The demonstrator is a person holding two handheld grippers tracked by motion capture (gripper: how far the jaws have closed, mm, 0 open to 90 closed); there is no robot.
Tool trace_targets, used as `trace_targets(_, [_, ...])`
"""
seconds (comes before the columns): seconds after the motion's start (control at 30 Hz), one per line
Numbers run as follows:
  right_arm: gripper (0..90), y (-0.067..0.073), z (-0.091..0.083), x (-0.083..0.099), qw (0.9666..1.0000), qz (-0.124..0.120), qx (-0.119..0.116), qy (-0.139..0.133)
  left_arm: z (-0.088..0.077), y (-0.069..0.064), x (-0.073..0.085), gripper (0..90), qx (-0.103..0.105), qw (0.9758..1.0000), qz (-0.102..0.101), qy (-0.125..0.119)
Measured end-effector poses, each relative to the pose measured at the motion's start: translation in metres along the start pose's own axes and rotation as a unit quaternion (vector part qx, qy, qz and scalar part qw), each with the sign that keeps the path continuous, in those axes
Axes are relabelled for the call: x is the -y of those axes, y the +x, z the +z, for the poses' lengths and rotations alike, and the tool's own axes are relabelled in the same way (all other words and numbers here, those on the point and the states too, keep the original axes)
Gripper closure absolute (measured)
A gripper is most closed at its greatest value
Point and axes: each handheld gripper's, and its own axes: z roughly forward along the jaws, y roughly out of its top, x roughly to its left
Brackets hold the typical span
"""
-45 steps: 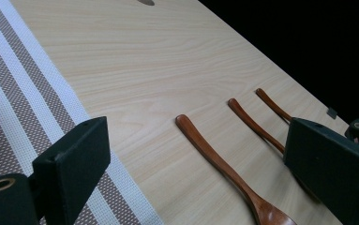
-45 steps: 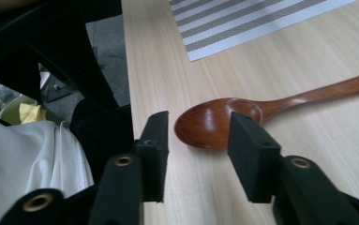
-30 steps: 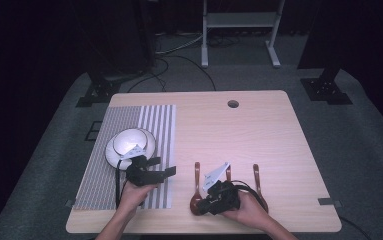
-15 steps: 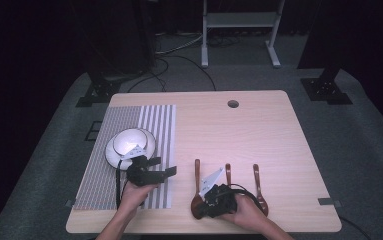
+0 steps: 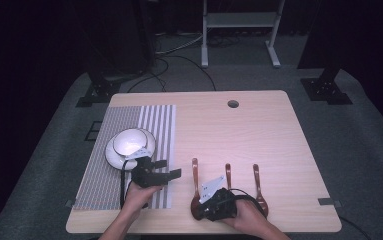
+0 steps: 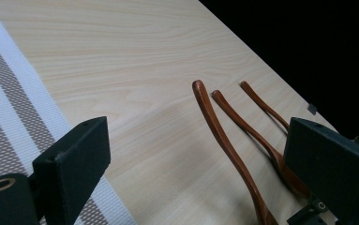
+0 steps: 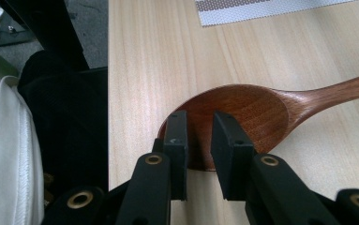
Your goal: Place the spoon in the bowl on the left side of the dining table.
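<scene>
spoon (image 7: 243, 112) bowl sits between my right hand-held gripper (image 7: 199, 140) jaws, nearly closed but not clamped; my left hand-held gripper (image 6: 191, 178) hangs wide apart over the counter (image 5: 259, 130).

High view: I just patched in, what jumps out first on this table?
Three brown wooden spoons lie side by side at the near edge; the right gripper has its jaws nearly closed over the bowl of the leftmost spoon. A white bowl sits on the striped mat at left.
</scene>
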Motion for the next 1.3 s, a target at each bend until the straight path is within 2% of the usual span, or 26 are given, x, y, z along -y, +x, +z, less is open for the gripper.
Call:
trace_targets(0.2, [75.3, 0.003, 0.0, 0.001, 0.9999, -0.009, 0.008, -0.003, 0.01, -0.006, -0.001, 7.3, 0.014, 0.9998, 0.003, 0.011])
trace_targets(0.4, [75.3, 0.006, 0.0, 0.001, 0.9996, -0.022, 0.018, -0.005, 0.022, -0.01, -0.001, 7.5, 0.017, 0.9996, 0.004, 0.024])
trace_targets(0.43, [75.3, 0.006, 0.0, 0.001, 0.9996, -0.023, 0.018, -0.004, 0.024, -0.01, -0.001, 11.1, 0.02, 0.9995, 0.006, 0.025])
trace_targets(0.53, [75.3, 0.006, 0.0, 0.001, 0.9995, -0.025, 0.018, -0.002, 0.027, -0.011, -0.003, 12.6, 0.016, 0.9995, 0.006, 0.027])
trace_targets(0.63, [75.3, 0.007, 0.0, 0.001, 0.9995, -0.026, 0.02, -0.003, 0.031, -0.01, -0.004, 13.6, 0.017, 0.9994, -0.003, 0.031])
trace_targets(0.8, [75.3, 0.008, 0.0, 0.001, 0.9993, -0.03, 0.023, -0.003, 0.037, -0.009, -0.004, 20.6, 0.023, 0.9989, -0.015, 0.038])
trace_targets(0.83, [75.3, 0.008, 0.0, 0.001, 0.9993, -0.03, 0.024, -0.003, 0.038, -0.008, -0.004, 22.5, 0.03, 0.9985, -0.019, 0.041])
trace_targets(0.87, [75.3, 0.008, 0.0, 0.001, 0.9993, -0.03, 0.024, -0.003, 0.04, -0.008, -0.005, 22.5, 0.027, 0.9984, -0.02, 0.045])
trace_targets(0.97, [75.3, 0.009, 0.0, 0.001, 0.9989, -0.038, 0.027, -0.004, 0.046, -0.008, -0.008, 31.1, 0.029, 0.9982, -0.023, 0.047])
trace_targets(1.0, [75.3, 0.009, 0.0, 0.001, 0.9989, -0.038, 0.027, -0.004, 0.047, -0.008, -0.009, 31.1, 0.028, 0.9982, -0.022, 0.048])
trace_targets(1.03, [75.3, 0.01, 0.0, 0.002, 0.9989, -0.037, 0.029, -0.005, 0.05, -0.008, -0.01, 36.7, 0.03, 0.9981, -0.023, 0.049])
trace_targets(1.1, [75.3, 0.01, 0.0, 0.002, 0.9986, -0.042, 0.031, -0.007, 0.059, -0.008, -0.01, 42.1, 0.044, 0.9971, -0.025, 0.057])
trace_targets(1.17, [75.3, 0.01, 0.0, 0.003, 0.9986, -0.043, 0.031, -0.009, 0.061, -0.008, -0.01, 51.3, 0.05, 0.9967, -0.024, 0.059])
trace_targets(1.2, [75.3, 0.01, 0.0, 0.003, 0.9986, -0.043, 0.031, -0.009, 0.063, -0.008, -0.01, 51.3, 0.053, 0.9965, -0.023, 0.061])
trace_targets(1.23, [75.3, 0.01, 0.0, 0.004, 0.9984, -0.045, 0.032, -0.011, 0.064, -0.007, -0.01, 58.8, 0.057, 0.9963, -0.021, 0.06])
trace_targets(1.27, [75.3, 0.01, 0.0, 0.004, 0.9984, -0.045, 0.032, -0.011, 0.064, -0.007, -0.01, 62.0, 0.057, 0.9963, -0.021, 0.06])
trace_targets(1.3, [75.3, 0.01, 0.0, 0.004, 0.9983, -0.046, 0.033, -0.013, 0.064, -0.006, -0.01, 66.6, 0.066, 0.9962, -0.016, 0.053])
